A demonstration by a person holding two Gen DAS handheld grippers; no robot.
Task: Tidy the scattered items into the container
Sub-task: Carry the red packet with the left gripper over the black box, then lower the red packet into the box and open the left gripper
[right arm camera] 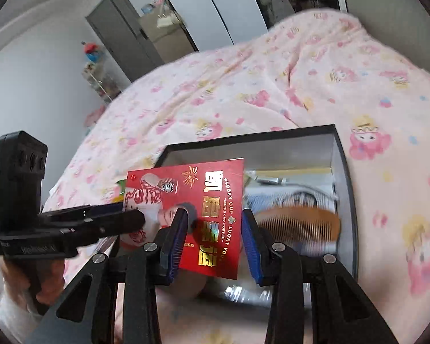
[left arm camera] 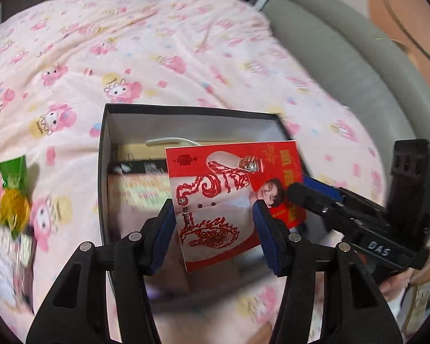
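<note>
Red card [left arm camera: 232,197], printed with a curling dragon and gold lettering (LUCKY CUP can be read on it in the right wrist view), hangs tilted above the open black box [left arm camera: 104,154]. Both tools seem to have it. The left gripper [left arm camera: 215,226] has its blue pads on the card's two side edges, half spread and pressing on it. The right gripper [right arm camera: 215,238] straddles the card's lower corner; its left pad lies against the card face, but a gap shows before the other pad, so I cannot tell whether it really clamps.

Inside the box lie a wooden comb [right arm camera: 298,225], a white cable [left arm camera: 169,142] and some flat packets, blurred. The box sits on a pink blanket [left arm camera: 157,57] patterned with cartoon figures. Left of the box, on the blanket, a green and gold snack packet [left arm camera: 13,197] lies loose. A grey padded bed edge [left arm camera: 344,66] curves along the blanket's far side.
</note>
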